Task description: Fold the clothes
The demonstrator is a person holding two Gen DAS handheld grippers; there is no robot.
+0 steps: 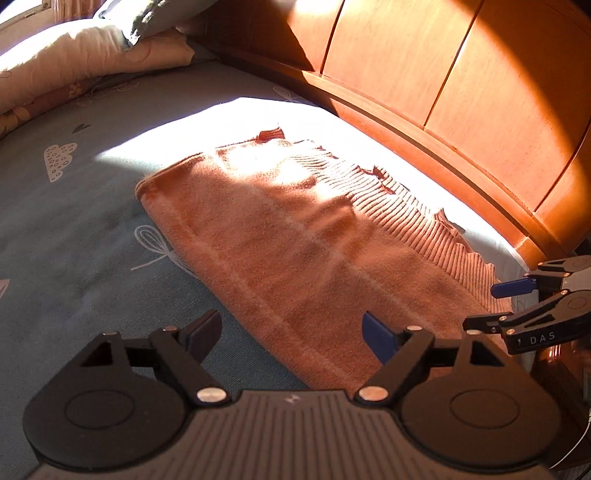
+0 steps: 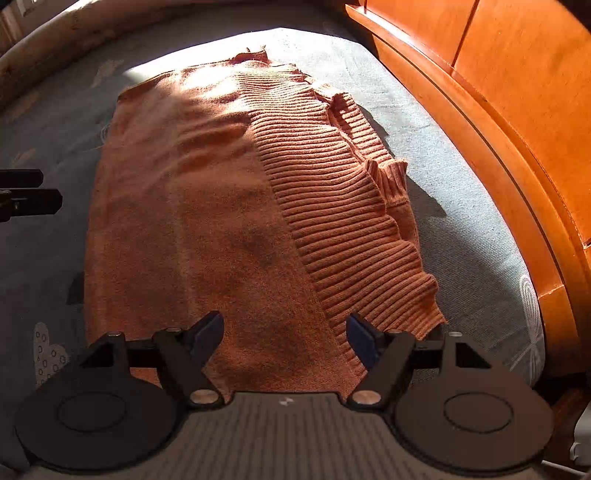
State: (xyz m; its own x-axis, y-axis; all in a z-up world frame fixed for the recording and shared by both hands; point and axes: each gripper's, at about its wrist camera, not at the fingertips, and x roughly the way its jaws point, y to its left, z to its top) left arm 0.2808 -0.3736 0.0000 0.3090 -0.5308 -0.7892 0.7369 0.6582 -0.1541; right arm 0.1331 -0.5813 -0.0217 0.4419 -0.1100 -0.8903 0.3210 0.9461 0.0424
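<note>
The left gripper [image 1: 291, 332] has its two blue-padded fingers [image 1: 378, 334] spread wide, with nothing between them. It hangs above the near left edge of an orange sweater [image 1: 295, 236], one finger over the knit and the other over the bed sheet [image 1: 74, 229] just beside it.

The right gripper [image 2: 286, 334] also has its fingers [image 2: 208, 332] spread apart and empty. It hangs over the sweater's near edge, with both fingertips above the knit. In the left wrist view this gripper enters from the right edge, its fingers parted, near the sweater's right corner. In the right wrist view, part of the left gripper shows as black bars at the left edge.

The sweater lies folded flat on the bed, forming a long rectangle that runs away from both cameras. Its left part is smooth knit; its right part is ribbed, with a wavy, ruffled edge. A small ribbed piece sticks out at the far end.

The sheet is grey-blue with pale printed clouds and bows. A bright patch of sunlight falls across the far half of the sweater and the sheet around it. A polished wooden headboard [image 2: 517, 92] curves along the right side. A cream quilt [image 1: 74, 55] and a pillow [image 1: 147, 18] are piled at the far left.
</note>
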